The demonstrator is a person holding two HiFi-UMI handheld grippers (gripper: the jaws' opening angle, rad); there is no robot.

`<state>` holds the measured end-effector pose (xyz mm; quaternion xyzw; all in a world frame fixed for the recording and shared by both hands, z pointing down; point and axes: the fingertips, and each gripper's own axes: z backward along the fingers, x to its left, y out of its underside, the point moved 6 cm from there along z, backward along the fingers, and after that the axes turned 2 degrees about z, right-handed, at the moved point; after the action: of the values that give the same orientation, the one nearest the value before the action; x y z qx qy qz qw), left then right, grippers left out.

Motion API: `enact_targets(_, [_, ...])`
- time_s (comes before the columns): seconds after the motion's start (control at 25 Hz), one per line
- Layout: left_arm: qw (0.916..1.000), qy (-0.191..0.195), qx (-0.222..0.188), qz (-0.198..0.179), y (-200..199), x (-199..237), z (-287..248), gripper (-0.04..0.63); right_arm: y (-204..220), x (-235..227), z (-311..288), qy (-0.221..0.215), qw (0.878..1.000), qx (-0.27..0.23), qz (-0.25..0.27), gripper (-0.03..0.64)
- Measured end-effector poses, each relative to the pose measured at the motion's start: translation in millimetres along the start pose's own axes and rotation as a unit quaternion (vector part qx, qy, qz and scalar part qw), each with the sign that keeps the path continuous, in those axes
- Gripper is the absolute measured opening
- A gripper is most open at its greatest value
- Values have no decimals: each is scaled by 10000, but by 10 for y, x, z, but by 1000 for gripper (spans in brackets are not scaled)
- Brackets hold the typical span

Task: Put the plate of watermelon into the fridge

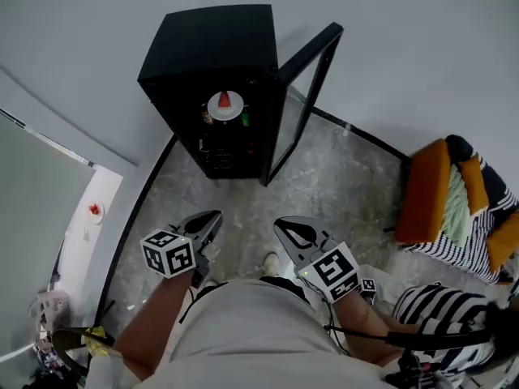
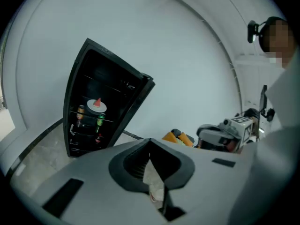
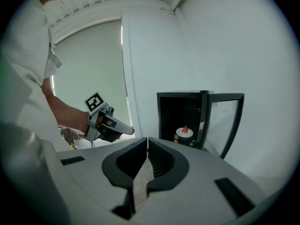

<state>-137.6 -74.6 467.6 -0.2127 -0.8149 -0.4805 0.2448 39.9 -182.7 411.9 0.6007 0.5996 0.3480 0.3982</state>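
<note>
1. Watermelon plate (image 1: 225,104) sits on an upper shelf inside the black fridge (image 1: 211,47), a red wedge on a white plate, well apart from both hand-held grippers
2. Left hand-held gripper (image 1: 212,220) is clenched on nothing: in the left gripper view its jaws (image 2: 150,142) meet at the tips, with only floor showing through the slit behind them
3. Right hand-held gripper (image 1: 280,224) is likewise clenched and empty, its jaws (image 3: 147,139) closed tip to tip
4. Each carries a cube with black-and-white square markers, left (image 1: 168,252) and right (image 1: 334,271); these are patterns, not readable words
5. Both point over the grey marbled floor (image 1: 340,185) towards the fridge, whose glass door (image 1: 302,108) stands wide open
6. Under the plate, a green-capped bottle (image 2: 100,122) and an amber one (image 2: 80,111) stand on a lower shelf; their labels are too small to read
7. Orange cushions (image 1: 430,189) lie to the right, and a white desk (image 1: 85,241) runs along the left wall
</note>
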Motion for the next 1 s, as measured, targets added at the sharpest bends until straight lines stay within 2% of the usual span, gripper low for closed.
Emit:
enact_targets(0.2, [9959,771,217,-426,122,-234,678,12,-51,617,-208,49,9998,152,92,18])
enact_targets(0.44, [9884,1220,418,-804,349,-175,1626,12,-149,1555,-423,156,9996,232,39,15])
enact_targets(0.68, [9864,1285,342,-961,632,-12,2489,12,-197,2404,-602,103,9995,257,177,15])
enact_targets(0.84, [9829,1447,489,-1027,852,65,2717,12,-111,2794,-597,226,9992,317,82,15])
enact_targets(1.0, [9832,1435,486,-1015,1048,78,2960,12,-57,3191,-585,122,9993,358,68,15])
